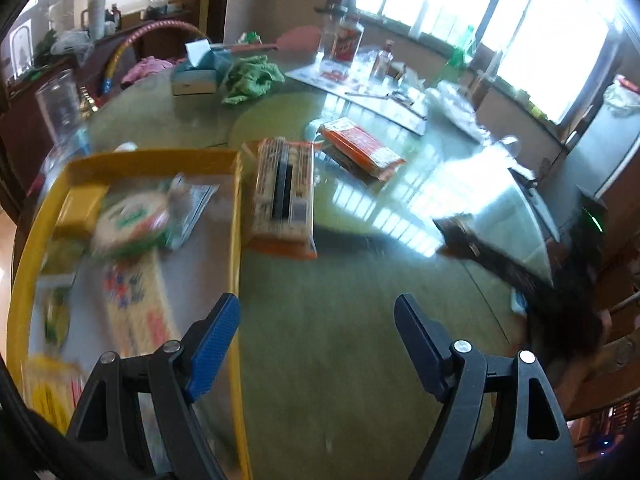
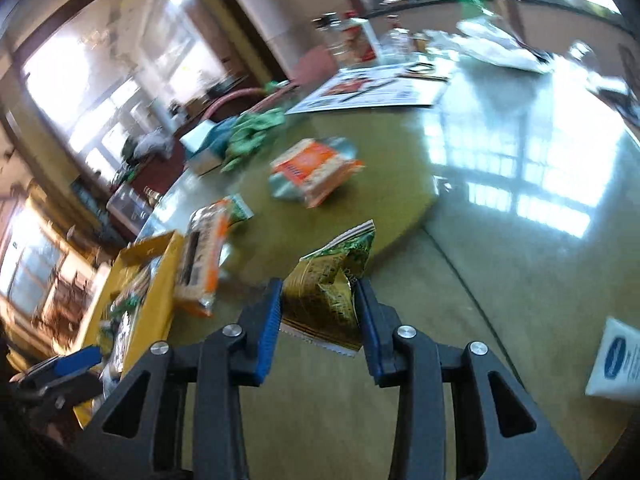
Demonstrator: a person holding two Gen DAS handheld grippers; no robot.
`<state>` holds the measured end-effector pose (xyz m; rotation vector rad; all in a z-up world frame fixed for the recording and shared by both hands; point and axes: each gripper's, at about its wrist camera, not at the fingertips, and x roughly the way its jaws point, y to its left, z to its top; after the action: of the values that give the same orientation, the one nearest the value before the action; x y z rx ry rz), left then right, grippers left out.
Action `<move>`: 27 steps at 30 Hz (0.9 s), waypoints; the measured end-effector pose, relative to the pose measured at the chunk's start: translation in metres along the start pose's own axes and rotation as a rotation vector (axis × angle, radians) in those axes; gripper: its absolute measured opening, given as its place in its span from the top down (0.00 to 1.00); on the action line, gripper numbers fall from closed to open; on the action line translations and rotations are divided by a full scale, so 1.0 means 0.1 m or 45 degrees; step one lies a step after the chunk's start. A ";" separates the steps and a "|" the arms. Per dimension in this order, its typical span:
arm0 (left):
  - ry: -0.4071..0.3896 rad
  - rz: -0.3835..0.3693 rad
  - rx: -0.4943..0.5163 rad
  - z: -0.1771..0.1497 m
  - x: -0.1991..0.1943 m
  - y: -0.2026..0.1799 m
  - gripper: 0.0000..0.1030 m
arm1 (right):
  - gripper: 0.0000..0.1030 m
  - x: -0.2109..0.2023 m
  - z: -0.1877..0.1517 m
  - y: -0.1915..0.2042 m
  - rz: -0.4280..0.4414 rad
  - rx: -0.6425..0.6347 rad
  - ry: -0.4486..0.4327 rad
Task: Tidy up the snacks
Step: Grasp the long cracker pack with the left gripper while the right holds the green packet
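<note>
My right gripper [image 2: 318, 294] is shut on a green and gold snack packet [image 2: 326, 292], crumpled between its blue pads and held above the glass table. To its left stands a yellow tray [image 2: 160, 280] with several snack packets in it. Leaning on the tray's outer wall is an orange biscuit pack [image 2: 202, 264], and another orange pack [image 2: 312, 170] lies further back. In the left wrist view my left gripper [image 1: 318, 310] hangs open over bare table beside the yellow tray [image 1: 238, 208]. The orange biscuit pack [image 1: 284, 196] rests against that wall; a second orange pack [image 1: 362, 148] lies beyond.
A green cloth [image 1: 252, 78] and a tissue box [image 1: 198, 72] sit at the back of the round table. Bottles [image 1: 344, 42] and papers [image 1: 360, 88] crowd the far side near the windows. A white packet [image 2: 618, 364] lies at the right in the right wrist view.
</note>
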<state>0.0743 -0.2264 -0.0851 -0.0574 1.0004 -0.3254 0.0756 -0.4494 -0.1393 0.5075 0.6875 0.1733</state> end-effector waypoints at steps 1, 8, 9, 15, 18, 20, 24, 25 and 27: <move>0.015 0.004 0.009 0.11 0.08 -0.01 0.23 | 0.63 0.01 0.01 -0.03 0.019 0.027 0.009; 0.052 0.193 0.042 0.67 0.68 -0.04 0.23 | 0.63 -0.07 0.03 -0.16 0.052 0.081 -0.004; 0.068 0.208 0.065 0.70 0.77 -0.05 0.23 | 0.63 -0.08 0.03 -0.18 0.051 0.091 -0.012; 0.138 0.354 0.098 0.76 1.06 -0.04 0.25 | 0.63 -0.11 0.02 -0.25 0.074 0.109 -0.011; 0.160 0.364 0.116 0.72 1.07 -0.06 0.49 | 0.63 -0.12 0.01 -0.23 0.077 0.100 -0.016; 0.173 0.378 0.153 0.69 1.07 -0.08 0.49 | 0.63 -0.13 0.01 -0.22 0.081 0.093 -0.018; 0.171 0.341 0.132 0.57 0.96 -0.10 0.49 | 0.63 -0.13 0.01 -0.20 0.088 0.078 -0.014; 0.150 0.322 0.127 0.53 0.88 -0.13 0.49 | 0.63 -0.13 0.00 -0.18 0.088 0.071 -0.016; 0.111 0.237 0.141 0.42 0.66 -0.25 0.49 | 0.63 -0.14 0.00 -0.14 0.101 0.047 -0.023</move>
<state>0.1362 -0.2736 -0.1118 0.1509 1.0635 -0.2135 0.0644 -0.4661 -0.1389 0.5720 0.6543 0.2307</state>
